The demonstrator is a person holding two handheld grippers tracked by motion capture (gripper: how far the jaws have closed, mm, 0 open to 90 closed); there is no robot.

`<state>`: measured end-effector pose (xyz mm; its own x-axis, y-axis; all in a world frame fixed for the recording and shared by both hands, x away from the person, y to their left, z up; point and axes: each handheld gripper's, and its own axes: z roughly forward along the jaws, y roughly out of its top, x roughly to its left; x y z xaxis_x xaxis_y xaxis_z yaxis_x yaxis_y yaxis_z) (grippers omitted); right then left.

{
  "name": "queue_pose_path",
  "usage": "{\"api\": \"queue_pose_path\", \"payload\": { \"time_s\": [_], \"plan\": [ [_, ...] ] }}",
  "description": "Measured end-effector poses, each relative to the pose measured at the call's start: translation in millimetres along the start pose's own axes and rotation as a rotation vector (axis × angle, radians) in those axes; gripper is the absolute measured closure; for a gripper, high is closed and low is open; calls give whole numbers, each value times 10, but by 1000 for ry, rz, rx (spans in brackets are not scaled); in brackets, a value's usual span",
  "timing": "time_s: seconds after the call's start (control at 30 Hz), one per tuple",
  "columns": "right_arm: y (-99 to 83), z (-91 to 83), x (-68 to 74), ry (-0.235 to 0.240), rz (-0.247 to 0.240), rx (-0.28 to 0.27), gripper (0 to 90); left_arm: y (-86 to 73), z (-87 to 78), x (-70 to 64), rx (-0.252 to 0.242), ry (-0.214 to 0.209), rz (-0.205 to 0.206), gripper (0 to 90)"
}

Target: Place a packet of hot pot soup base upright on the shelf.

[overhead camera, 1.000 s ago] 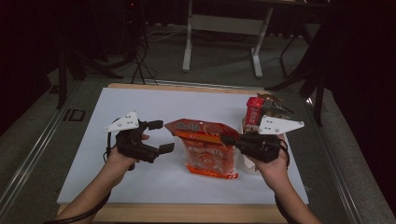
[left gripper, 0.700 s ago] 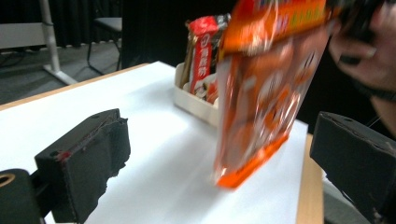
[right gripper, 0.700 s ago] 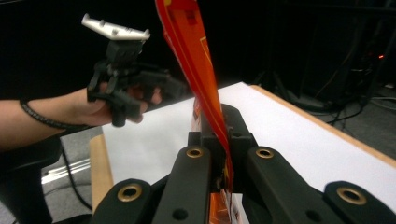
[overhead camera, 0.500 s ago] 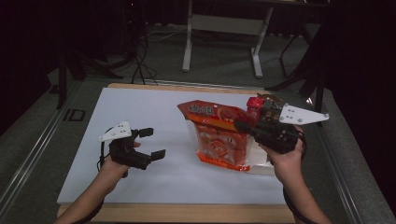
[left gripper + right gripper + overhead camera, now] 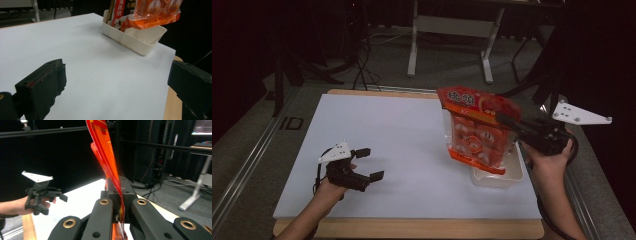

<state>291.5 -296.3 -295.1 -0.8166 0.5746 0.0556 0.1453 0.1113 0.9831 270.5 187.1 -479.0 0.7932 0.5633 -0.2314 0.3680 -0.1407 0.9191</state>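
Right hand-held gripper [image 5: 507, 121] clamped on edge of orange plastic snack bag [image 5: 476, 131] — bag lifted clear of white surface [image 5: 402, 145], hanging tilted above shallow white plastic tray [image 5: 512, 176]. Tray already held red packet [image 5: 117, 15]. Left hand-held gripper [image 5: 368, 163] empty, jaws apart, low over surface, well apart from tray. Judged: pickup done — lowering bag into tray and release remained.

Left hand-held gripper [image 5: 366, 163] low, jaws apart, right hand-held gripper [image 5: 507, 121] raised, jaws clamped
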Motion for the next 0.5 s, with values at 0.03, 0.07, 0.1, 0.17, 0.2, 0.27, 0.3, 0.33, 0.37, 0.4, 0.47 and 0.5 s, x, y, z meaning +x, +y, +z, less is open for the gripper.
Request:
{"api": "queue_pose_path", "payload": {
  "time_s": [0.03,0.07,0.1,0.17,0.2,0.27,0.3,0.33,0.37,0.4,0.47,0.5],
  "plan": [
    [-6,-28,-27,-10,4,-3,900,-12,5,2,3,2,-5,2],
    [-18,-63,-63,-19,12,-2,900,-17,9,4,2,4,-10,1],
    [-27,-82,-83,-27,14,-1,900,-23,12,11,3,4,-16,0],
    [-57,-129,-134,-44,26,-1,900,-34,19,21,1,12,-20,0],
    [-73,-151,-159,-53,27,4,900,-38,23,26,3,7,-26,0],
    [-92,-171,-183,-60,34,3,900,-54,25,31,-2,5,-30,0],
    [-134,-213,-236,-75,43,10,900,-60,27,33,1,7,-27,0],
    [-154,-230,-261,-79,51,10,900,-67,26,35,1,7,-24,0],
    [-174,-244,-285,-82,57,13,900,-73,25,36,-4,8,-26,0],
    [-193,-255,-301,-90,60,15,900,-76,26,39,-2,9,-25,0],
    [-226,-273,-337,-99,69,20,900,-81,19,42,-11,6,-22,0],
    [-241,-278,-351,-106,68,23,900,-82,14,40,-20,2,-21,0]
  ]
}}
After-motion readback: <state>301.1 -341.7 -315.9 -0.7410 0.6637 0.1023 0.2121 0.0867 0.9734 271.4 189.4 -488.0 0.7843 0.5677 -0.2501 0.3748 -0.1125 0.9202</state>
